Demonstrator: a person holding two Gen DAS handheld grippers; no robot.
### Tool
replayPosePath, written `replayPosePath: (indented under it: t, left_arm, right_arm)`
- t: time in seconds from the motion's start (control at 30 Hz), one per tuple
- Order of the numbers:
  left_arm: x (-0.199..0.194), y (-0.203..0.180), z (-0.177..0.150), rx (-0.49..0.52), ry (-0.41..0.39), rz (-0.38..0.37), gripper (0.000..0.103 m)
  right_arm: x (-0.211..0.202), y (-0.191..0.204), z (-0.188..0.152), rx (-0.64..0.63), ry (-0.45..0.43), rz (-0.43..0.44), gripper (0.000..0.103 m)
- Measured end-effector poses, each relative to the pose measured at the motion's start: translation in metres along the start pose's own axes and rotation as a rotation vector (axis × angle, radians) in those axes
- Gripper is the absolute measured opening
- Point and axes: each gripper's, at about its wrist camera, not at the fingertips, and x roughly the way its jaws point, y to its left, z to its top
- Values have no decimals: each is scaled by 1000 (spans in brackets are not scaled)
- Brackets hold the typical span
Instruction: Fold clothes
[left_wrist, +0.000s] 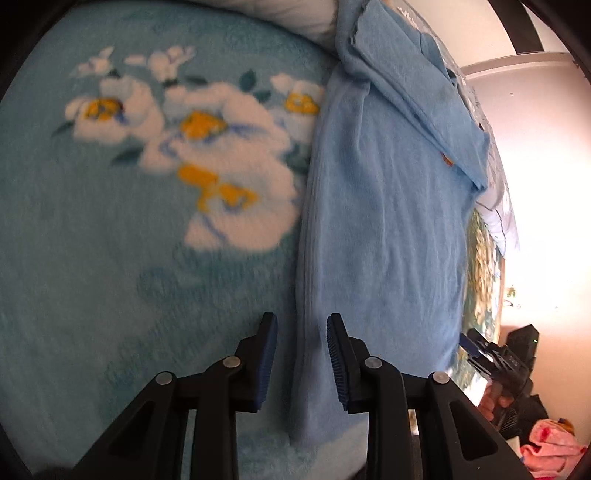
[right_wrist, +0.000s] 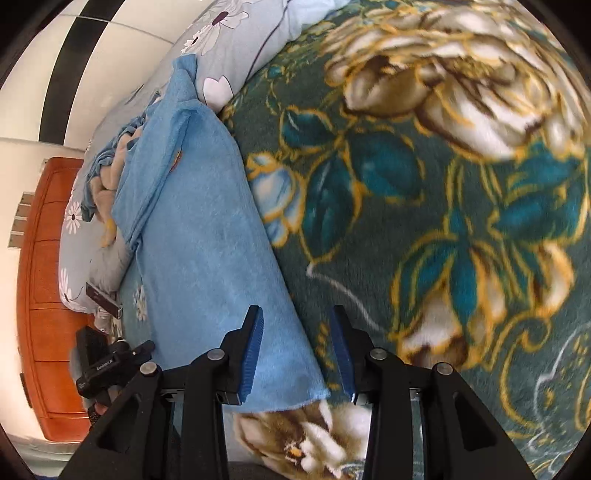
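Note:
A light blue garment (left_wrist: 384, 206) lies in a long folded strip on the bed, its upper part doubled over in a thicker flap (left_wrist: 417, 88). In the left wrist view my left gripper (left_wrist: 302, 325) is open just above the strip's left edge, nothing between its fingers. The same blue garment (right_wrist: 199, 229) runs up the right wrist view. My right gripper (right_wrist: 297, 319) is open over its lower right corner, which lies between the fingers ungripped. The other gripper (right_wrist: 107, 362) shows at lower left there, and the right one (left_wrist: 495, 358) at the left view's right edge.
A teal blanket with white and yellow flowers (left_wrist: 147, 221) covers the bed on one side, a dark green floral blanket (right_wrist: 443, 206) on the other. Floral pillows (right_wrist: 236, 40) and crumpled clothes (right_wrist: 107, 170) lie at the head. A wooden cabinet (right_wrist: 48, 295) stands beside the bed. Pink cloth (left_wrist: 550, 446) lies low right.

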Motion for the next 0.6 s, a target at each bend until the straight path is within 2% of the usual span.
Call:
replayPosePath:
  t: [0.07, 0.23, 0.37, 0.47, 0.53, 0.57, 0.6]
  left_arm:
    - [3, 5, -10, -24, 37, -47, 31]
    - [5, 22, -29, -126, 60, -153, 31]
    - [3, 21, -37, -95, 44, -136, 27]
    - [2, 22, -34, -75, 38, -116, 18]
    - [1, 24, -34, -65, 35, -112, 9]
    - [0, 26, -34, -60, 34, -117, 8]
    - [-1, 28, -36, -52, 33, -126, 6]
  right_arm:
    - [1, -2, -7, 8, 9, 36, 39]
    - [4, -3, -9, -3, 31, 47, 39]
    - [6, -3, -11, -11, 48, 56, 34]
    - [7, -3, -12, -18, 61, 63, 34]
    - [8, -3, -13, -21, 70, 67, 24]
    - [8, -5, -13, -13, 76, 72, 6]
    - [8, -8, -14, 1, 81, 85, 4]
